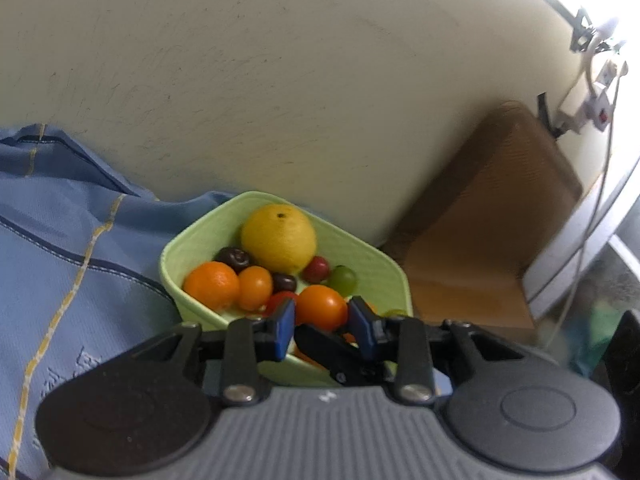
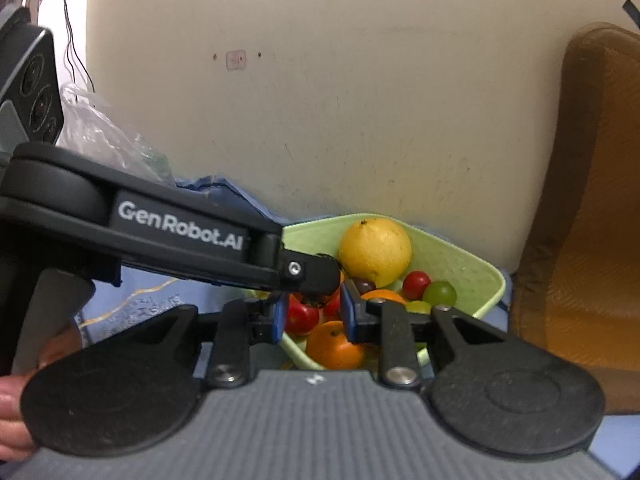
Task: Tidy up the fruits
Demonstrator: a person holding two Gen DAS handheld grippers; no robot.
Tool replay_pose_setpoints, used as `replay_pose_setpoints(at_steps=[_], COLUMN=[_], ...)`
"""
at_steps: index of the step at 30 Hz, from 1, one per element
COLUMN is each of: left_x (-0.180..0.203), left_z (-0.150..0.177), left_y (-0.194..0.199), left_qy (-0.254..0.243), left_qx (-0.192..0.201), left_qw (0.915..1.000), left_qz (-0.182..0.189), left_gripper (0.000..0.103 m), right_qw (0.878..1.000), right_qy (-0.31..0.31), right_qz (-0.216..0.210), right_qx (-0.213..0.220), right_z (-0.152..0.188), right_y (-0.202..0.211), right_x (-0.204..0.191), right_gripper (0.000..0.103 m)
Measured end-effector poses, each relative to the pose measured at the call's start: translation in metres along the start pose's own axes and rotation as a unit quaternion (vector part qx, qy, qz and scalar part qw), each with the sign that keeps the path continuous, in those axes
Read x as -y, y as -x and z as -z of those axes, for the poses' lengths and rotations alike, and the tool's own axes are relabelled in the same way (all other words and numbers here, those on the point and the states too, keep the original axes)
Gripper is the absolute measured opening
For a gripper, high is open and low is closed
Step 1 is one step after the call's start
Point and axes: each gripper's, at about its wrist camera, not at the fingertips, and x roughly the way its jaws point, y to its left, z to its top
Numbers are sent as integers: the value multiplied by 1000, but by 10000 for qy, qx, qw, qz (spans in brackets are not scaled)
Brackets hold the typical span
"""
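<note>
Green plastic bowl (image 1: 192,236) with a ribbed wall stands on a blue cloth with thin yellow stripes (image 1: 60,240), close against a cream, scuffed wall (image 1: 280,80). All the fruits lie inside this bowl. A large round yellow citrus fruit (image 1: 279,238) sits at the far side. At the near left are two orange mandarins (image 1: 212,284), touching each other, and a third orange fruit (image 1: 322,306) lies nearer, in the middle. Between them are two dark, glossy small fruits (image 1: 234,258), and to the right of the yellow fruit are a small red fruit (image 1: 316,270) and a green grape (image 1: 343,278), side by side.

To the right of the bowl stands a brown padded seat (image 1: 480,220). At the far left, on the cloth, is a crumpled clear plastic bag (image 2: 100,132).

The left gripper (image 1: 322,320) and the right gripper (image 2: 313,312) both hang over the near rim of the bowl and cross each other there: the black tip of the left one lies just over the blue pads of the right one. I cannot tell if they touch. On both grippers the fingers are drawn almost together, with only a narrow gap, and no fruit is pressed between the pads. A hand (image 2: 12,412) shows at the near left edge.
</note>
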Motion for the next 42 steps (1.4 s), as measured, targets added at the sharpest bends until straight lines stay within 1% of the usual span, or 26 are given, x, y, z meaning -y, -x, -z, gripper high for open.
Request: replay_pose_setpoints(at_steps=[1,3,7,8,10,15,17,18,19,20,21,22,25,27,29,30,32,33,34,35,36,38,42], left_x=[1,3,11,13,18,32,37,40,42,44,47,49,54,56,57,57,57,57,57,57,57,57,55], left_z=[1,3,3,3,6,24,34,41,48,54,62,68,92,108,123,129,142,148,153,157,161,168,177], left_y=[-1,0,15,20,32,66,81,90,97,104,113,120,146,160,173,179,190,196,201,206,210,217,222], left_qy=[-34,-162,-357,-387,-444,-632,-666,-663,-660,-658,-662,-673,-662,-641,-631,-619,-555,-512,-477,-462,-450,-415,-361], left_qx=[5,90,240,273,315,469,509,529,547,568,614,649,708,698,708,709,720,740,769,794,819,850,767], left_qw=[9999,9995,9972,9964,9945,9893,9874,9867,9861,9855,9846,9840,9839,9847,9844,9844,9844,9841,9837,9832,9825,9814,9799], left_qz=[-95,-264,-609,-700,-891,-1231,-1339,-1387,-1422,-1459,-1499,-1517,-1500,-1461,-1480,-1484,-1510,-1528,-1551,-1576,-1611,-1673,-1805], left_gripper=[39,41,52,53,54,58,62,65,71,74,80,82,87,89,89,90,95,100,100,101,103,103,103], right_qw=[10000,10000,9997,9996,9993,9973,9959,9948,9934,9917,9894,9868,9770,9711,9660,9641,9630,9630,9627,9622,9617,9614,9594], right_qy=[23,44,5,-33,-175,-579,-753,-872,-1017,-1175,-1359,-1553,-2109,-2378,-2583,-2654,-2692,-2692,-2702,-2720,-2737,-2747,-2812], right_qz=[18,70,179,193,201,211,271,318,337,335,323,297,202,185,91,64,48,34,13,-5,-25,-66,-146], right_qx=[21,47,146,178,257,409,424,424,406,392,383,357,223,118,9,-35,-110,-132,-138,-132,-125,-126,-160], right_z=[1,2,3,3,5,17,24,29,33,38,44,50,65,75,83,87,92,95,97,101,102,107,113], right_y=[-2,-2,8,14,27,70,87,97,106,114,124,132,152,160,166,169,175,177,179,184,186,190,198], right_x=[-1,-2,-7,-7,-6,-12,-15,-17,-17,-18,-18,-18,-18,-19,-22,-24,-30,-33,-35,-37,-40,-46,-51], right_gripper=[32,32,33,33,45,46,48,51,57,58,61,64,64,65,69,70,71,73,75,76,76,76,76])
